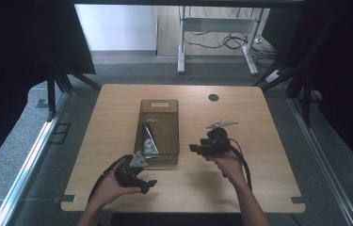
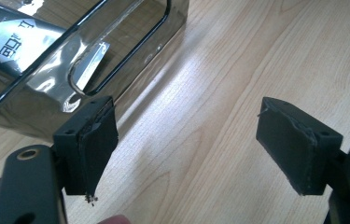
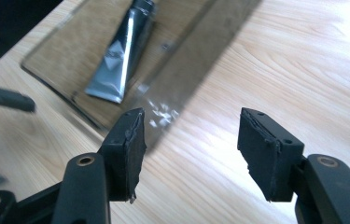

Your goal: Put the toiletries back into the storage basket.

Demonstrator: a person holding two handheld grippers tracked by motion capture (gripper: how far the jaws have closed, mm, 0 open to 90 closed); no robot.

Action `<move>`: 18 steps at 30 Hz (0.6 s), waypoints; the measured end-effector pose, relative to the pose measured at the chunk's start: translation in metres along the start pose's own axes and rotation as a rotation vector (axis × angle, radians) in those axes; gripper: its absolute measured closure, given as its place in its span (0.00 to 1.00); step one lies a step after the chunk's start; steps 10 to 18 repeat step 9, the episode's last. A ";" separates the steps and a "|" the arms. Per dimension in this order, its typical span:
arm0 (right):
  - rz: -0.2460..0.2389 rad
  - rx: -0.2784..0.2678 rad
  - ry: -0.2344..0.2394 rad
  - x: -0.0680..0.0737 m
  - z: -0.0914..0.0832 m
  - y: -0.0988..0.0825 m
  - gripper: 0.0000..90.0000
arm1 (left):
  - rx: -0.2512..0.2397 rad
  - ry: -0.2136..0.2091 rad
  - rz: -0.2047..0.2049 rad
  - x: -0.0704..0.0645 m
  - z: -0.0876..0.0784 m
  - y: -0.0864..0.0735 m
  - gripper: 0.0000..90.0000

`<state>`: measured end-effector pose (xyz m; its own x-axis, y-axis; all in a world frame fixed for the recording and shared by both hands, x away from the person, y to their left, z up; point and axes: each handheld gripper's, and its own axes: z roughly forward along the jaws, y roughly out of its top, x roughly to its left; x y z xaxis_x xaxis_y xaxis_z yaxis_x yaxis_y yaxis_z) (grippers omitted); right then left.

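Silver squeeze tube [image 1: 148, 140] lies inside the smoky transparent plastic bin [image 1: 170, 106] at mid-table. Nearest, the left gripper [image 1: 148, 185] hovers released by the bin's near corner; the right gripper [image 1: 194, 148], jaws wide and empty, sits just beside its right wall.

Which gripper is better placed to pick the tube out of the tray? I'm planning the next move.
Probably the right gripper: its open jaws point over the tray wall towards the tube. The left gripper, also open, sits beside the tray's near end, aimed at bare table.
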<state>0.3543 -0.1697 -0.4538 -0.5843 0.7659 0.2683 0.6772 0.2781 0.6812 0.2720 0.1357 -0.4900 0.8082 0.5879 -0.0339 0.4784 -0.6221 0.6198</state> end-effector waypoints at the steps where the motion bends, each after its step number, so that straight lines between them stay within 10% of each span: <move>1: 0.002 -0.007 -0.001 -0.004 -0.004 -0.006 0.46 | -0.002 0.003 -0.005 0.000 0.000 0.000 0.23; 8: -0.022 -0.069 -0.043 -0.024 -0.019 -0.046 0.46 | 0.000 0.015 -0.009 0.002 -0.001 -0.001 0.23; 18: -0.019 -0.071 -0.046 -0.027 -0.019 -0.048 0.46 | -0.003 0.016 -0.009 0.002 -0.001 -0.001 0.23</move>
